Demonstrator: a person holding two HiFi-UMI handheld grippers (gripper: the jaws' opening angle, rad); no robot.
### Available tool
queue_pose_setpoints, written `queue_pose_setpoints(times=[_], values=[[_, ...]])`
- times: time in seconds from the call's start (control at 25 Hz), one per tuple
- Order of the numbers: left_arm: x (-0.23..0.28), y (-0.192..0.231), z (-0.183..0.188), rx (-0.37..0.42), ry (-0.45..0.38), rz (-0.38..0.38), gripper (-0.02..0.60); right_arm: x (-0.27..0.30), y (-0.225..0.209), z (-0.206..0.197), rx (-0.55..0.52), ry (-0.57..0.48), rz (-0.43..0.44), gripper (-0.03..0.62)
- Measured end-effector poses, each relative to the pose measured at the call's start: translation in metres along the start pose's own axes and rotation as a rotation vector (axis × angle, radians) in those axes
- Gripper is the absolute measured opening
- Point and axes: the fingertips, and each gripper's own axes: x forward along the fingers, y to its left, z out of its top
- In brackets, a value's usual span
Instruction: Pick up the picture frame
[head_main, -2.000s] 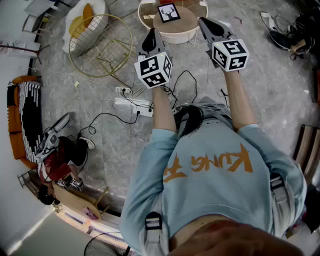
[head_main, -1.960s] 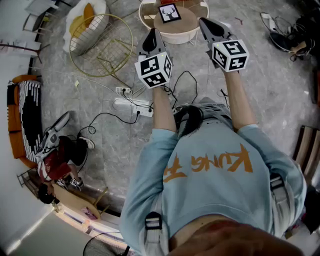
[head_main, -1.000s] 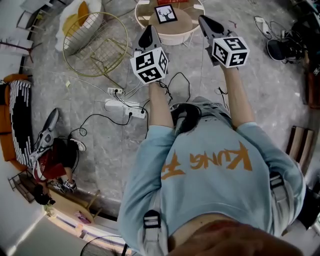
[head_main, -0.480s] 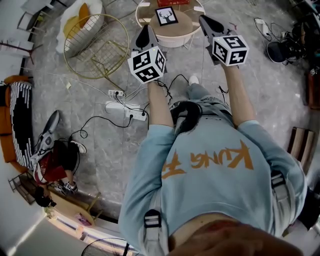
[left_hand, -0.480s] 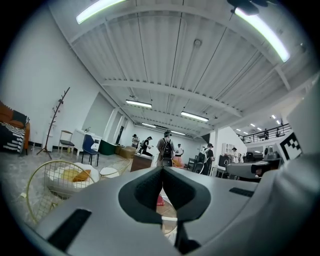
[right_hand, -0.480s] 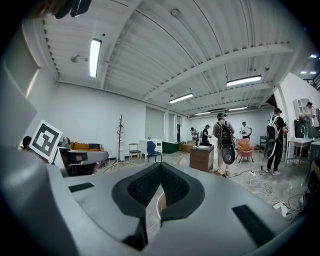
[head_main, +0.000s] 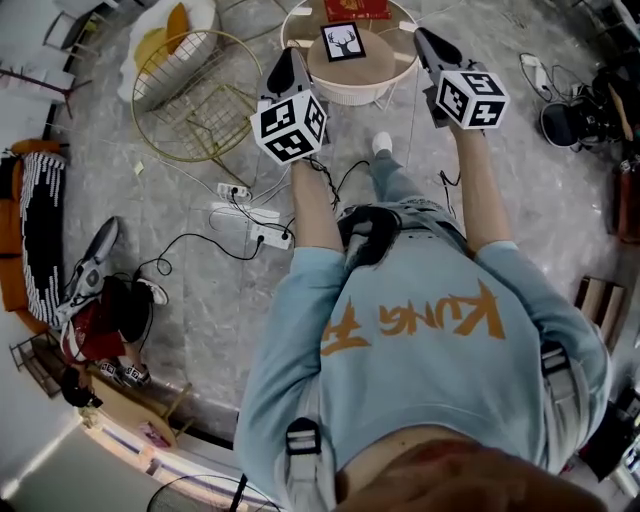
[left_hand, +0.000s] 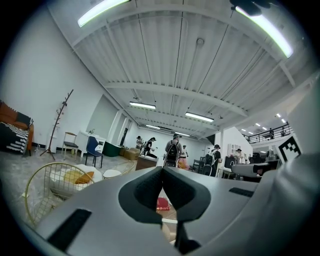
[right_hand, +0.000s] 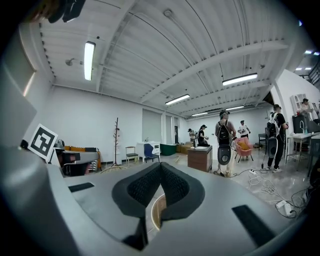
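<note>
The picture frame (head_main: 343, 42), black-edged with a deer silhouette on white, lies on a small round wooden table (head_main: 375, 66) at the top of the head view. My left gripper (head_main: 284, 60) is held level just left of the table, its jaws shut and empty. My right gripper (head_main: 425, 40) is at the table's right edge, also shut and empty. In the left gripper view the pads (left_hand: 150, 187) meet, with a red box (left_hand: 163, 204) seen through the gap below. In the right gripper view the pads (right_hand: 172, 187) meet above the table's rim (right_hand: 155, 212).
A red box (head_main: 357, 9) sits behind the frame on the table. A gold wire hoop stand (head_main: 200, 95) and a white chair with a yellow cushion (head_main: 170, 30) stand to the left. A power strip (head_main: 250, 215) and cables lie on the floor. The person's foot (head_main: 382, 143) is before the table.
Both grippers have moved forward, and now flank the table. The person's leg has stepped forward. The jaws stayed shut.
</note>
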Motion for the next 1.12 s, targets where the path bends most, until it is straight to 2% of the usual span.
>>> queue_pose_setpoints(times=[0.28,0.6,0.76,0.88,1.12], values=[[0.065,-0.007,-0.018,0.015,0.039,0.019,0.018,0.049,-0.045,-0.016,0.05,0.025,0.018,-0.002],[0.158,-0.01,-0.043,0.036,0.12,0.052,0.018,0.113,-0.13,-0.04,0.166,0.061,-0.049,-0.003],[0.211,-0.021,-0.055,0.04,0.174,0.045,0.018,0.148,-0.166,-0.043,0.154,0.074,-0.062,-0.002],[0.254,-0.029,-0.06,0.092,0.205,0.032,0.018,0.182,-0.191,-0.04,0.14,0.079,-0.056,-0.002],[0.336,-0.032,-0.064,0.117,0.259,0.019,0.018,0.254,-0.241,-0.043,0.191,0.108,-0.041,-0.002]])
